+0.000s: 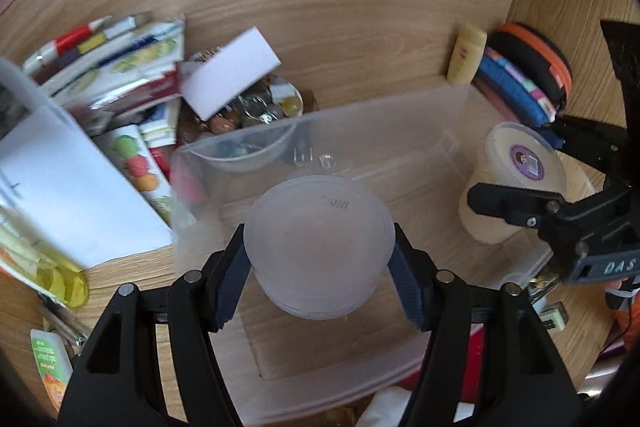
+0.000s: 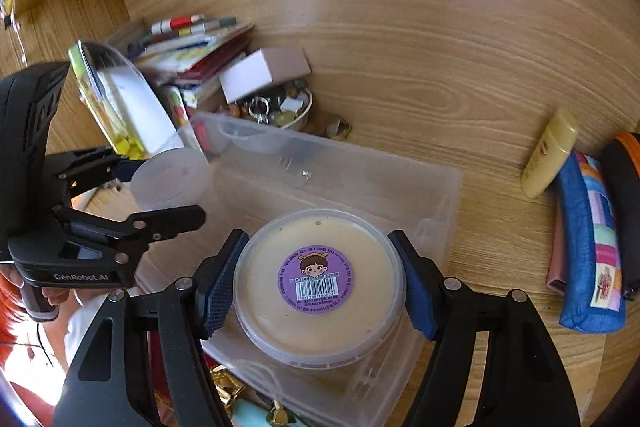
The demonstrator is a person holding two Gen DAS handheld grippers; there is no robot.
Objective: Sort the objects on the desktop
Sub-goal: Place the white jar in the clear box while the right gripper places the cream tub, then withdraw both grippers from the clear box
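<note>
Clear storage bin (image 1: 400, 115) was the target: a frosted tub (image 1: 318, 247) was clamped by the left gripper (image 1: 318, 283), a lidded cream tub (image 2: 318, 287) by the right gripper (image 2: 318, 287) at its three o'clock; lowering and release were judged next.

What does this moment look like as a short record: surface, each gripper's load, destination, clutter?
surface: wooden desk
left gripper: jaws shut on frosted plastic tub
right gripper: jaws shut on cream-filled tub with purple sticker
destination: clear plastic bin, both tubs above it
left clutter: packets, white box, bowl of trinkets
right clutter: yellow tube, blue pencil case
</note>
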